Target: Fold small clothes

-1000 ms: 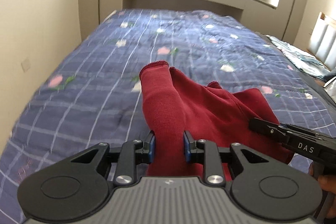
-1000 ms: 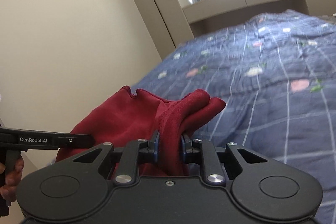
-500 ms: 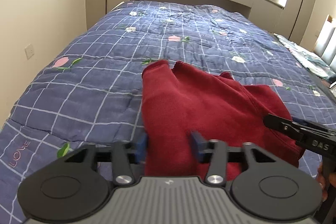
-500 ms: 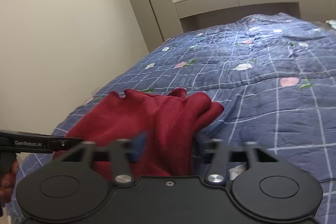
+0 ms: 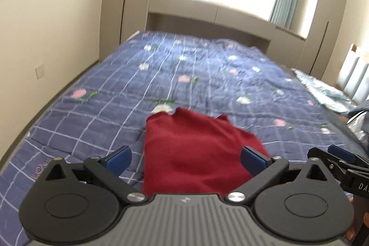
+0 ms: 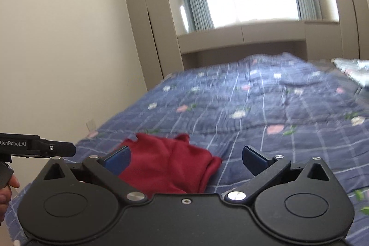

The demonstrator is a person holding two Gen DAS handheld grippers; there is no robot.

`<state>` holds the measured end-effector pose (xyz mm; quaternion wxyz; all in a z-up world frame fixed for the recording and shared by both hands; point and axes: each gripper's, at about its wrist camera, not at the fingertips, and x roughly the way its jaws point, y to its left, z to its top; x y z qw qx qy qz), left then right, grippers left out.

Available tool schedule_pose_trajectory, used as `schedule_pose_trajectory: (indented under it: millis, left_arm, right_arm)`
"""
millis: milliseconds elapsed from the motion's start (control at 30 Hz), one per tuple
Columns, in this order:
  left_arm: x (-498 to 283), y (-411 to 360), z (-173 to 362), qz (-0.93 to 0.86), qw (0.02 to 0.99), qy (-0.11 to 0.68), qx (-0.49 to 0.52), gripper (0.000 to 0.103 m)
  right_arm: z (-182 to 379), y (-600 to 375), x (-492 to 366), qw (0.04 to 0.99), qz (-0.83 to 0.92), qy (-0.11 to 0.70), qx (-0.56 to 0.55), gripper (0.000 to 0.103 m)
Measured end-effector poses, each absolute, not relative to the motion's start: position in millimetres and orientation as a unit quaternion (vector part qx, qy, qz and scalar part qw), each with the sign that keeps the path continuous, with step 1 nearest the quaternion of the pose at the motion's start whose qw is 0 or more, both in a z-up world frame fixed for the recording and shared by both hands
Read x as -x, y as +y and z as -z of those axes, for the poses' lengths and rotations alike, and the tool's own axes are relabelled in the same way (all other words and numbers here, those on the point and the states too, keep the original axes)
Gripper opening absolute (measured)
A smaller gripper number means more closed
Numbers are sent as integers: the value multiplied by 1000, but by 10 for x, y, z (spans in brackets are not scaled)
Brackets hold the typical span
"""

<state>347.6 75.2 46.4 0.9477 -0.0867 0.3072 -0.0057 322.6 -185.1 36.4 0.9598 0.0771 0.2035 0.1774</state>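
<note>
The bed (image 5: 207,75), under a blue checked quilt with small flowers, carries a red garment (image 5: 193,149) near its near edge, toward the wall-side corner; the cloth lies folded over on itself, slack and free of both tools. The left gripper (image 5: 186,159) and the right gripper (image 6: 186,159) have just been opening, and now both sets of jaws stand wide apart, blue pads clear of the fabric, the garment lying beyond and below them rather than pinched. The step in hand looks like letting go after a fold and backing off. To do it well, I judge, each tool should draw away clear of the cloth, with the jaws kept wide so no pad snags a layer and drags the fold open; a check that the edges sit square should come before any new grip. The left wrist view shows the garment's broad flat top face, its notched far edge, and the right gripper's tip at the right of the picture. The right wrist view shows instead the bunched, rounded fold on the garment's right side, the left gripper's finger, and a hand (image 6: 5,195) at the left of the picture.
</note>
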Motion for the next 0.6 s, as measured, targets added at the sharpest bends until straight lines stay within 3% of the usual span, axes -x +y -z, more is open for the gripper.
schedule_pose_trajectory:
  millis: [233, 600]
  left_arm:
    - [-2693, 579, -739, -10, 963, 256, 83, 103]
    - [-1777, 433, -727, -29, 972, 223, 68, 103]
  right_arm:
    - [-649, -1964, -2428, 965, -196, 162, -57, 102]
    - [-758, -2174, -1445, 976, -180, 116, -46, 102]
